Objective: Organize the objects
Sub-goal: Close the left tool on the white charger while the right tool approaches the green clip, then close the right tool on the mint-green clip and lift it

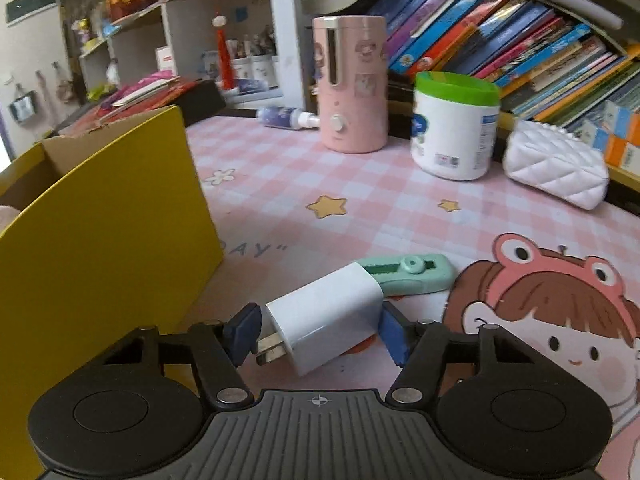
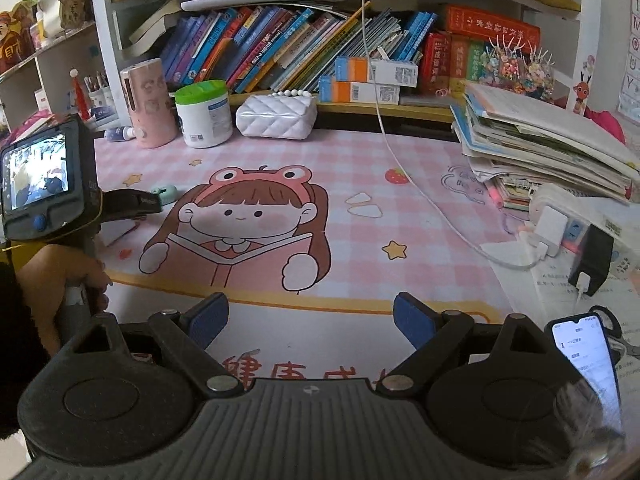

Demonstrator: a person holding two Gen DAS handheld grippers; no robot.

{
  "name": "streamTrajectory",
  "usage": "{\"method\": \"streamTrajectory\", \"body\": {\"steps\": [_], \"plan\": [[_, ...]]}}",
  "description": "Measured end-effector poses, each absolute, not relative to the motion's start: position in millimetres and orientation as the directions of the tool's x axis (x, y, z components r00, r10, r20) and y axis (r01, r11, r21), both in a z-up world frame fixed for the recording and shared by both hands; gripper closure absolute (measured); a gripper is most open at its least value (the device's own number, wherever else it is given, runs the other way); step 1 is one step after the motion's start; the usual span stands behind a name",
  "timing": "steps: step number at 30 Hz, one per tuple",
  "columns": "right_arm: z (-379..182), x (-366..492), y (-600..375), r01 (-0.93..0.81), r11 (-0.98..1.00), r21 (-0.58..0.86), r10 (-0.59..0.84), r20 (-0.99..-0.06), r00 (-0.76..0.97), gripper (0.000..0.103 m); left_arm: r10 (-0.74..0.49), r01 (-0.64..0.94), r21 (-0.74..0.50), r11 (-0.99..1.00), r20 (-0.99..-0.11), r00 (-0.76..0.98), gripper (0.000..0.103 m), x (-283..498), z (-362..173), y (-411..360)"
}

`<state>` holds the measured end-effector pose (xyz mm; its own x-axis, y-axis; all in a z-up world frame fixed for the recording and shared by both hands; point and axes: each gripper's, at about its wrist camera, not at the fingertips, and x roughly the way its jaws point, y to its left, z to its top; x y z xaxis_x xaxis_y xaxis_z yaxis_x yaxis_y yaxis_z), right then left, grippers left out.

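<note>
Right now my left gripper (image 1: 320, 330) has its jaws closed on the white charger plug (image 1: 326, 314), lifted off the tabletop (image 1: 360, 208), its prongs toward the left jaw. Just left stands the yellow box (image 1: 108, 216); beyond the jaws lies a mint utility knife (image 1: 408, 274). Gripped askew, the plug could twist loose. My right gripper (image 2: 312, 320) hangs wide, empty.

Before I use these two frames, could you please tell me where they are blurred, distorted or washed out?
Left wrist view: fisheye bends the yellow box wall and the books; the green-lidded tub and white quilted purse look soft, while the white charger is sharp. Right wrist view: crisp at centre, edges curve, and the phone screen is washed out.
</note>
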<state>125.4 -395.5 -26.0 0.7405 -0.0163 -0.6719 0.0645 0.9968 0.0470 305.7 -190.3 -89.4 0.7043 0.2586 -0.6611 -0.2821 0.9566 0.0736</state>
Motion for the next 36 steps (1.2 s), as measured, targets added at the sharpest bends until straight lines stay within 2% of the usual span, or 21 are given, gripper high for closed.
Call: {"method": "streamTrajectory", "body": {"steps": [4, 6, 8, 12, 22, 29, 36], "plan": [[-25, 130, -394, 0.057, 0.997, 0.054, -0.006, -0.667, 0.745, 0.014, 0.205, -0.22, 0.057, 0.974, -0.644, 0.738, 0.046, 286, -75, -187], [-25, 136, -392, 0.046, 0.997, 0.061, 0.006, -0.661, 0.751, 0.014, 0.147, -0.152, 0.046, 0.987, -0.629, 0.763, 0.072, 266, -65, -186], [-25, 144, -387, 0.028, 0.997, 0.068, 0.024, -0.653, 0.757, 0.014, 0.083, -0.07, 0.046, 0.997, -0.644, 0.761, 0.078, 249, -59, -186], [-29, 166, -373, -0.023, 0.997, 0.069, 0.062, -0.64, 0.766, 0.014, 0.042, -0.003, 0.058, 0.998, -0.677, 0.735, 0.079, 216, -61, -179], [-36, 202, -329, -0.143, 0.987, 0.076, 0.158, -0.631, 0.759, 0.014, -0.01, -0.011, -0.024, 1.0, -0.718, 0.696, 0.079, 173, -51, -140], [-49, 238, -283, -0.249, 0.967, 0.059, 0.232, -0.613, 0.755, 0.014, -0.011, 0.014, -0.002, 1.0, -0.708, 0.707, 0.079, 146, -42, -127], [-75, 300, -238, -0.286, 0.957, 0.048, 0.254, -0.615, 0.746, 0.015, -0.024, -0.014, -0.049, 0.999, -0.698, 0.715, 0.079, 132, -28, -110]]}}
